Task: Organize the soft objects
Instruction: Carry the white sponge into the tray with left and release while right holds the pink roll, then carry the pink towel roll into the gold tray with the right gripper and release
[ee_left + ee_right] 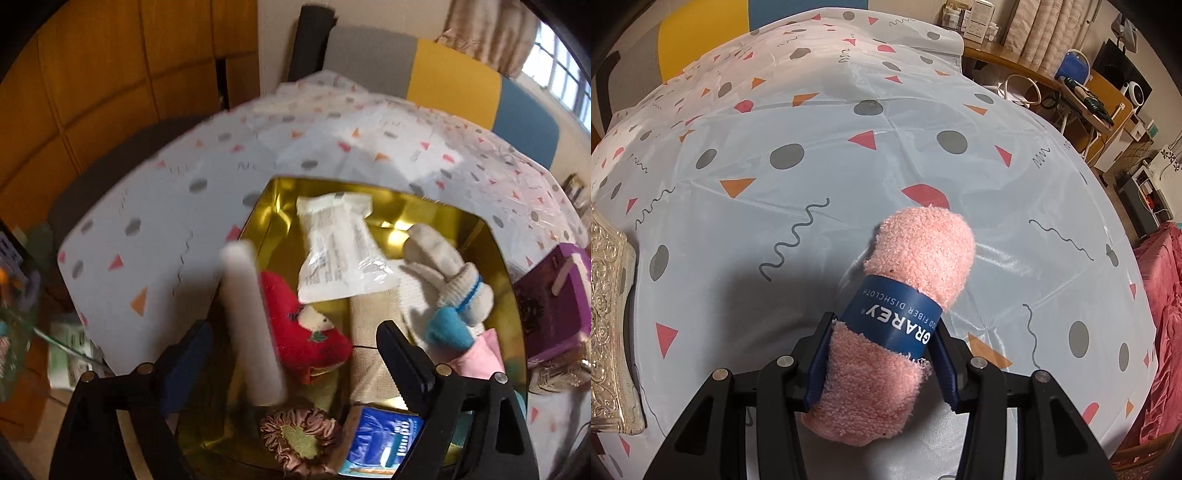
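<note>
Over the gold tray (280,206), the left gripper (295,354) stands apart — a white roll (251,325) loose between its jaws. The right gripper (879,354) clamps a pink dishcloth (916,273) above the tablecloth (849,155); next, probably carry it toward nine o'clock — to the tray.

Table under patterned tablecloth (849,177), bearing gold tray (266,210), purple box (550,302), embossed silver tin (605,314).
</note>
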### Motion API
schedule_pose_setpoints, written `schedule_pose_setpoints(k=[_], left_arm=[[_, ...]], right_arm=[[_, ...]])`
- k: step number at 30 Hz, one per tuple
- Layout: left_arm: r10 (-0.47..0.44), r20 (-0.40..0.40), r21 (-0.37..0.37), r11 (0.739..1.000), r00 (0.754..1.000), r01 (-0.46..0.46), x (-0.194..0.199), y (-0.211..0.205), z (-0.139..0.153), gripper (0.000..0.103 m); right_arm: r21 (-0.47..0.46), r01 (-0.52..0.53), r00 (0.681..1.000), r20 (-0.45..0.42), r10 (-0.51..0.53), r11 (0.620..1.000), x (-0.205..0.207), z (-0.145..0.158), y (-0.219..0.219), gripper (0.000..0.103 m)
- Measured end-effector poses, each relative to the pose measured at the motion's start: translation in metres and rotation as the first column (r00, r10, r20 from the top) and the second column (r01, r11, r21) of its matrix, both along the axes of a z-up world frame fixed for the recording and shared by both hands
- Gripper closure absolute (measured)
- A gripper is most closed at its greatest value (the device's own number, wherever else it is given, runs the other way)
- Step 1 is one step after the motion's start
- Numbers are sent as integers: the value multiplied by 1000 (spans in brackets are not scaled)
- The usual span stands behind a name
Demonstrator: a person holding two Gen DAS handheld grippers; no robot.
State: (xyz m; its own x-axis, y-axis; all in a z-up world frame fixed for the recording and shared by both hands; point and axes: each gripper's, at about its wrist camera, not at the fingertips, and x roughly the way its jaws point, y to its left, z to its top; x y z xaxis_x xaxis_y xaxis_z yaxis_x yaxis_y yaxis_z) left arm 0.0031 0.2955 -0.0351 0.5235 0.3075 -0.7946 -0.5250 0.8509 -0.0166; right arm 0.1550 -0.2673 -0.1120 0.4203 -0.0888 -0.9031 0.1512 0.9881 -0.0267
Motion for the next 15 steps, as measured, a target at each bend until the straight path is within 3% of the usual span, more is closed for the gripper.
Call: schedule_pose_setpoints(k=[6, 15], left_arm=[[-73, 108, 69, 995, 991, 66, -15, -35, 25, 8], [-145, 175, 48, 989, 974, 139, -24, -70, 44, 6]], right_arm=[[11, 0, 1000, 1, 0, 1000, -1, 2, 2, 58], [5, -22, 1000, 3, 22, 1000, -1, 3, 4, 63]])
